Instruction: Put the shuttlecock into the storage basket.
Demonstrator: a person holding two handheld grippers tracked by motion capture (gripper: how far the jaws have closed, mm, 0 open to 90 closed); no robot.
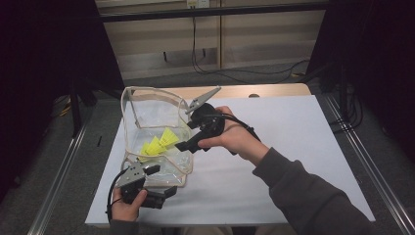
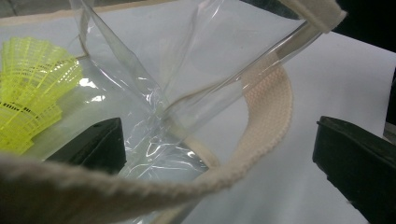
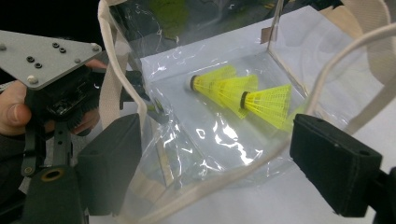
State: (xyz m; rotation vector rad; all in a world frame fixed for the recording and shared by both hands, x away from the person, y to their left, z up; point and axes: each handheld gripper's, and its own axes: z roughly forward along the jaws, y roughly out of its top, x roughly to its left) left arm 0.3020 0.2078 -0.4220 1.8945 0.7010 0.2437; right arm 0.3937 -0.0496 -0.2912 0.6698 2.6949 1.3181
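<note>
Clear bag (image 1: 147, 117) stands on the table's (image 1: 293, 147) left half, mouth open, holding yellow shuttlecocks (image 3: 243, 95). Left claw (image 1: 159, 192) sits at its near corner, jaws apart, gripping nothing. Right claw (image 1: 188, 144) rests at its right rim, jaws wide, empty. Table right half lies free.

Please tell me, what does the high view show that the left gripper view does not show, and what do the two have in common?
High view alone: the white table as a whole, both hands, the left gripper at the near corner of the clear bag, the right gripper at the bag's right side, and the floor cables behind.

Left gripper view alone: a close look at the woven cream strap curving between its own open jaws, and the creased plastic.

Both: the clear bag with yellow shuttlecocks inside it, on the white table.
</note>
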